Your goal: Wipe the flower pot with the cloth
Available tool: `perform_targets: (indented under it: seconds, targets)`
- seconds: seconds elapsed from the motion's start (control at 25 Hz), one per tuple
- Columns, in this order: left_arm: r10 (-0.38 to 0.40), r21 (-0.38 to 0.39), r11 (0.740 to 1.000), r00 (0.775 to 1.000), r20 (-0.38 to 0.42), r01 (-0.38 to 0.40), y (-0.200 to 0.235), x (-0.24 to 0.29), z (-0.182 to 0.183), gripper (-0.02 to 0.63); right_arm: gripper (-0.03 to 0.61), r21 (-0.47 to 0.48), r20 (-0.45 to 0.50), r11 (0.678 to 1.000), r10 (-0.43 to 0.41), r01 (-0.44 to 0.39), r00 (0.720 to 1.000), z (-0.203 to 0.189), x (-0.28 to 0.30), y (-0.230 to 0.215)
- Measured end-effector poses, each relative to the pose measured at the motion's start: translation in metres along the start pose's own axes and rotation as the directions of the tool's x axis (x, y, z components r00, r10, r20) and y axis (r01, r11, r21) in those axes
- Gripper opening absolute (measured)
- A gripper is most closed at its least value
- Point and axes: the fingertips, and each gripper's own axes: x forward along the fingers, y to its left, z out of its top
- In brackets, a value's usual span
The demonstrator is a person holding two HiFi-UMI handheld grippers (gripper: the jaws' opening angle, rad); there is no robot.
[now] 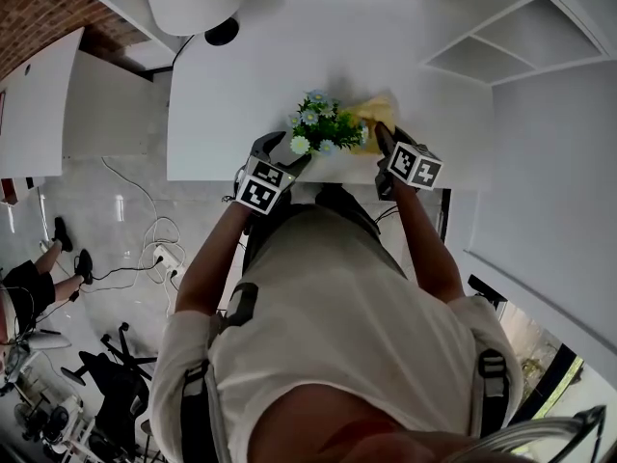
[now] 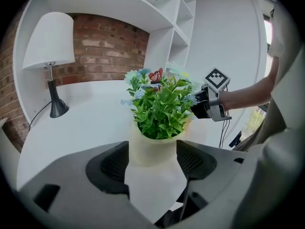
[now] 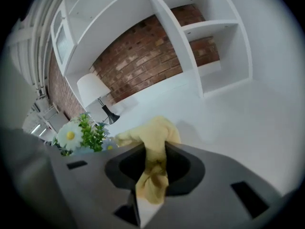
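The flower pot (image 2: 153, 150), cream-coloured, stands upright near the front edge of the white table (image 1: 241, 75), long axis vertical, mouth up, green plant (image 2: 161, 109) with pale flowers rising from it. Only the left gripper view shows the pot's body; from the head view the foliage covers it. The left gripper (image 1: 284, 152) has its jaws wide apart with the pot in the gap at their tips; whether the pads touch it I cannot tell. Just right of the plant, the right gripper (image 1: 384, 135) is clamped on the yellow cloth (image 3: 153, 142), which bunches out past its jaws. Its own view shows a daisy (image 3: 69, 135) at left and a lamp (image 3: 94, 90) behind
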Motion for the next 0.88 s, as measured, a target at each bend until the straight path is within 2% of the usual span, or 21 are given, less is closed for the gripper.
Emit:
perform_targets:
  seconds: [0.08,0.16,0.24,0.32,0.36,0.44,0.52,0.6,0.64,0.72,0.88]
  targets:
    - [0.001,0.017,1.000,1.000,0.007,-0.001,-0.005,0.003,0.003,0.324,0.098,0.014,0.022,1.000,-0.010,0.010,1.000,0.013,-0.004,-0.005]
    - [0.000,0.031,1.000,1.000,0.014,0.000,-0.009,0.008,0.005,0.326,0.098,0.130,0.067,0.992,-0.016,0.007,0.998,0.021,-0.011,-0.017]
    - [-0.006,0.034,0.999,1.000,0.007,0.005,-0.012,0.015,0.001,0.325,0.098,0.255,0.138,0.967,-0.047,0.011,0.989,0.029,-0.022,-0.033]
    - [-0.016,0.036,0.999,1.000,-0.002,0.016,-0.013,0.021,-0.005,0.325,0.098,0.299,0.206,0.954,-0.054,-0.011,0.977,0.039,-0.031,-0.041]
    - [-0.020,0.038,0.999,1.000,-0.002,0.020,-0.014,0.023,-0.006,0.325,0.098,0.264,0.213,0.964,-0.038,-0.020,0.976,0.043,-0.032,-0.039]
    - [-0.025,0.033,0.999,1.000,-0.001,0.025,-0.014,0.025,-0.006,0.325,0.098,0.088,0.183,0.996,-0.025,0.009,0.983,0.052,-0.030,-0.031]
    - [-0.028,0.020,0.999,1.000,-0.011,0.028,-0.016,0.025,-0.008,0.325,0.098,-0.101,0.167,0.993,-0.050,0.067,0.985,0.063,-0.031,-0.026]
    - [-0.034,0.017,0.999,0.999,-0.020,0.034,-0.022,0.024,-0.008,0.325,0.097,-0.173,0.202,0.979,-0.070,0.106,0.977,0.079,-0.036,-0.027]
    - [-0.037,0.019,0.999,0.999,-0.020,0.038,-0.024,0.025,-0.008,0.325,0.097,-0.154,0.232,0.981,-0.079,0.117,0.969,0.089,-0.038,-0.031]
    - [-0.040,0.027,0.999,0.999,-0.012,0.041,-0.027,0.026,-0.005,0.325,0.097,-0.056,0.292,0.990,-0.106,0.128,0.951,0.107,-0.041,-0.045]
    - [-0.038,0.019,0.999,0.999,-0.025,0.039,-0.027,0.023,-0.007,0.325,0.097,0.102,0.357,0.980,-0.195,0.169,0.913,0.128,-0.050,-0.081]
